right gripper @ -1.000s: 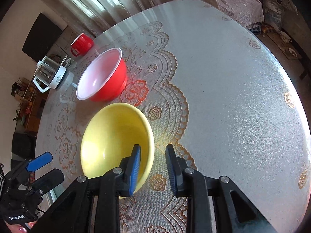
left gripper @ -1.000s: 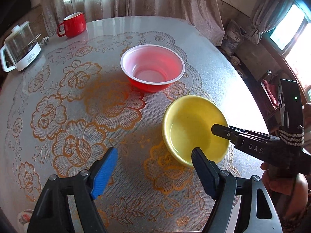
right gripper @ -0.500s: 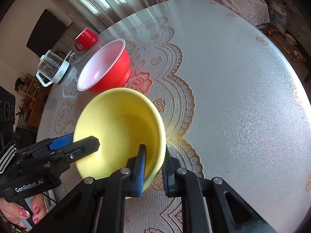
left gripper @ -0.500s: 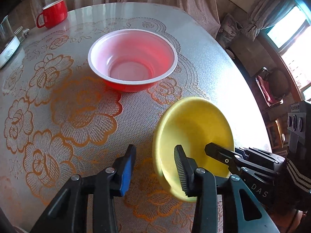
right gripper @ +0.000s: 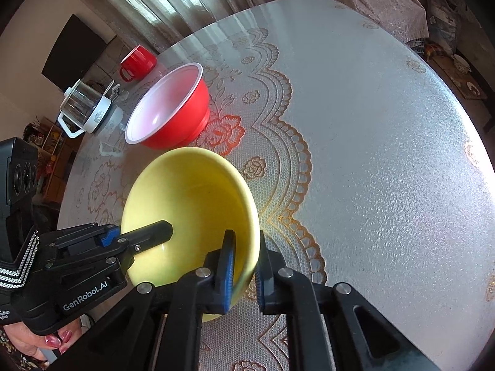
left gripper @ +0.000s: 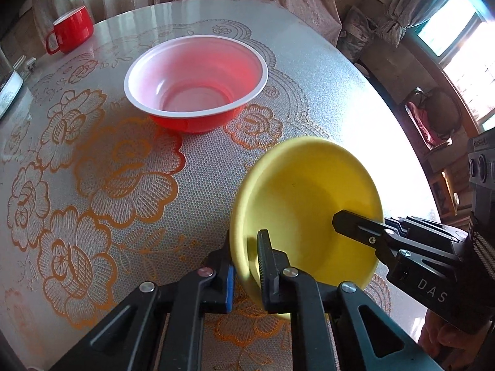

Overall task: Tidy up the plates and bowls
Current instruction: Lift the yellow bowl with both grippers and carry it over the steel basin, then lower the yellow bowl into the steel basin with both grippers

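pointing steeply down, left gripper [left gripper: 246,262] and right gripper [right gripper: 244,266] both clamp the yellow bowl's [left gripper: 309,191] rim.

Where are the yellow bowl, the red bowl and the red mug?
yellow bowl [left gripper: 303,191], left wrist view, inner wall.
red bowl [left gripper: 191,123], left wrist view, outer side.
red mug [right gripper: 139,58], right wrist view, outer side.

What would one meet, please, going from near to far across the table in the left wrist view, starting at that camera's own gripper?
left gripper, shut on the rim of the yellow bowl → red bowl → red mug near the table's far edge.
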A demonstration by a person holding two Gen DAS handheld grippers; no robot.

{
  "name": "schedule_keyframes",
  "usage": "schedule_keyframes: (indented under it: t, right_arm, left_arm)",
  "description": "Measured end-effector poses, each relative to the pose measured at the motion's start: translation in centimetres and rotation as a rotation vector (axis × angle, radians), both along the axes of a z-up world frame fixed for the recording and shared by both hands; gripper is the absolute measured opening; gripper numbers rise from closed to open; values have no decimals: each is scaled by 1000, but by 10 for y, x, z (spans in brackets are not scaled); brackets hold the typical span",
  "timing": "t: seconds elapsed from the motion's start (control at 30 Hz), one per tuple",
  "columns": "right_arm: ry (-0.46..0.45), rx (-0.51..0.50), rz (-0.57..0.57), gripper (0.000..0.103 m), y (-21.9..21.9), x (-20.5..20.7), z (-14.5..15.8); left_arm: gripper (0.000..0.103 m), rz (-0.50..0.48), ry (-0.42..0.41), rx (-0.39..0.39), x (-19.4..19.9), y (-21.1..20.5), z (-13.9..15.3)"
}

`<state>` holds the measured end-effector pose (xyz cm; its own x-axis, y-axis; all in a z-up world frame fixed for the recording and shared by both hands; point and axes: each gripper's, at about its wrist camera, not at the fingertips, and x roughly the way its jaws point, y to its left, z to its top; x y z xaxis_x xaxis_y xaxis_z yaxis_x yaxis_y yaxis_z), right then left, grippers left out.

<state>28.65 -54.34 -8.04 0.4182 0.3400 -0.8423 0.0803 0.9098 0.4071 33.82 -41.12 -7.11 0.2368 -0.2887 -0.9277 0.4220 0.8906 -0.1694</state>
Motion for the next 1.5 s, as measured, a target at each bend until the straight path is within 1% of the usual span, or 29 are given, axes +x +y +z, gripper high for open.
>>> schedule_keyframes:
  t: [0.17, 0.4, 0.7, 0.93, 1.2, 1.5]
  right_arm:
    - [-8, -12, 1, 9, 1, -9, 9]
    - [-36, -10, 0, 9, 4, -28, 30]
    - [-79, -20, 17, 9, 15, -61, 60]
    - [-99, -27, 28, 9, 33, -90, 76]
    - [-85, 5, 34, 9, 57, -125, 76]
    - [-51, 1, 61, 9, 90, -154, 69]
  left_arm:
    - [13, -5, -2, -18, -15, 4, 9]
    - [13, -19, -24, -60, -40, 17, 35]
    - [13, -40, -62, -85, -82, 42, 59]
    - [13, -54, -71, -96, -111, 56, 71]
    - [13, -73, -64, -88, -148, 83, 73]
    - [13, -69, -56, -58, -176, 115, 62]
